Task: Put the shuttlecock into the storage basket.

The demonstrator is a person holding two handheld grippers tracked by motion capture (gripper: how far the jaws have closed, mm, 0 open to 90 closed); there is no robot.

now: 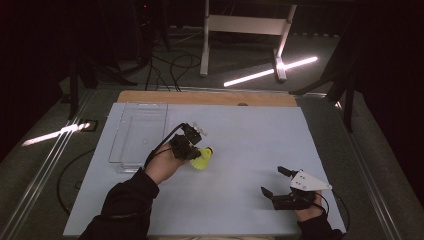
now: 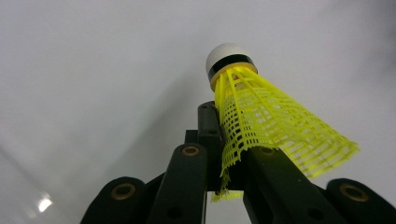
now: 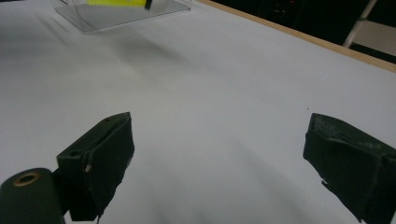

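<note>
A yellow shuttlecock [image 1: 202, 158] with a white cork tip is held just above the pale blue table mat, near its middle. My left gripper [image 1: 192, 150] is shut on the mesh skirt of the shuttlecock [image 2: 261, 126], whose cork points away from the camera in the left gripper view. My right gripper [image 1: 274, 181] rests near the table's front right, open, with nothing between its jaws. Its two black pads [image 3: 109, 158] stand wide apart over bare mat in the right gripper view.
A clear plastic box [image 1: 138, 135] lies on the mat at the back left, left of the shuttlecock, and its near edge [image 3: 93, 18] shows in the right gripper view. A wooden table edge [image 1: 210, 98] runs along the back.
</note>
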